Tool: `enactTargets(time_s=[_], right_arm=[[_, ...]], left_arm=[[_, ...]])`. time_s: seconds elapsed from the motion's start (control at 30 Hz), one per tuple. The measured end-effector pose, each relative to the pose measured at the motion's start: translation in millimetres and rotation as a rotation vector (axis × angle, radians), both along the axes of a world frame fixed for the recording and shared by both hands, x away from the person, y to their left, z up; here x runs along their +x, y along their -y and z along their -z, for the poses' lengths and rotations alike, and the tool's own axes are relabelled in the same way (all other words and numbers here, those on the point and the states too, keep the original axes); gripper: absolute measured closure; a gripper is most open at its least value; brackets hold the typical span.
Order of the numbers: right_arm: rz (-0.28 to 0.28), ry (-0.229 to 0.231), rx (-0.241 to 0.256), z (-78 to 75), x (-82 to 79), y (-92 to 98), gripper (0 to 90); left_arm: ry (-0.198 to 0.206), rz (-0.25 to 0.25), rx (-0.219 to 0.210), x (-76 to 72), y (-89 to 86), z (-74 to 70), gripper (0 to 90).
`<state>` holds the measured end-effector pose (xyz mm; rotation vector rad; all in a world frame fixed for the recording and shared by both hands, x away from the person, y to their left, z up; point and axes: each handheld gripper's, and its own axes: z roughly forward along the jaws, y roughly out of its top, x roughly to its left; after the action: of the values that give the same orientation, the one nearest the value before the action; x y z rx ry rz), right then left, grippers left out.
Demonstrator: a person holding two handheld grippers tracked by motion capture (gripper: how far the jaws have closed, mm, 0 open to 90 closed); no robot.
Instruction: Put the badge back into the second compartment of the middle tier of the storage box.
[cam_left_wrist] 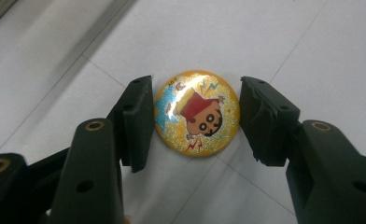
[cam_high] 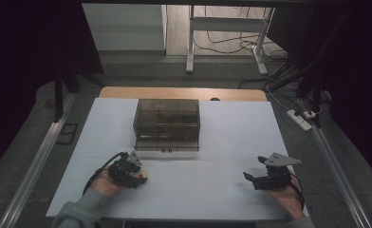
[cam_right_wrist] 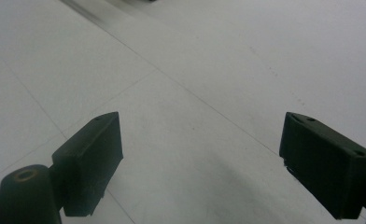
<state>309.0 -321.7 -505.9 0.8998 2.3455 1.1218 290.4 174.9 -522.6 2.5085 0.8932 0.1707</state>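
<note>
White table (cam_high: 231, 137), smoky drawer box (cam_high: 167, 124) at centre. Left gripper (cam_left_wrist: 196, 119) view reveals cartoon badge (cam_left_wrist: 197, 113) flat between parted jaws, untouched. Right gripper (cam_right_wrist: 202, 163) jaws wide apart over bare tabletop.

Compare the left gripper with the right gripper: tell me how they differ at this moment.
The left gripper has a round yellow cartoon badge lying between its black fingers; the right gripper has bare white table between its fingers. The left gripper's gap is narrower, just wider than the badge, while the right gripper's is spread wider. In the high view the left gripper sits nearer the smoky translucent drawer box. Both are open and low over the table.
</note>
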Motion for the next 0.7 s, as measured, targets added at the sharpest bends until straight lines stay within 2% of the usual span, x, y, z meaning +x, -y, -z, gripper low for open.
enactTargets(time_s=[0.1, 0.7], right_arm=[[0.000, 0.000, 0.000, 0.0, 0.0, 0.0, 13.2], [0.002, 0.006, -0.002, 0.4, -0.4, -0.3, 13.5]], left_arm=[[0.010, -0.013, -0.001, -1.3, -1.9, -0.6, 47.0], [0.091, -0.090, -0.120, -11.7, -15.5, -9.3, 46.9]])
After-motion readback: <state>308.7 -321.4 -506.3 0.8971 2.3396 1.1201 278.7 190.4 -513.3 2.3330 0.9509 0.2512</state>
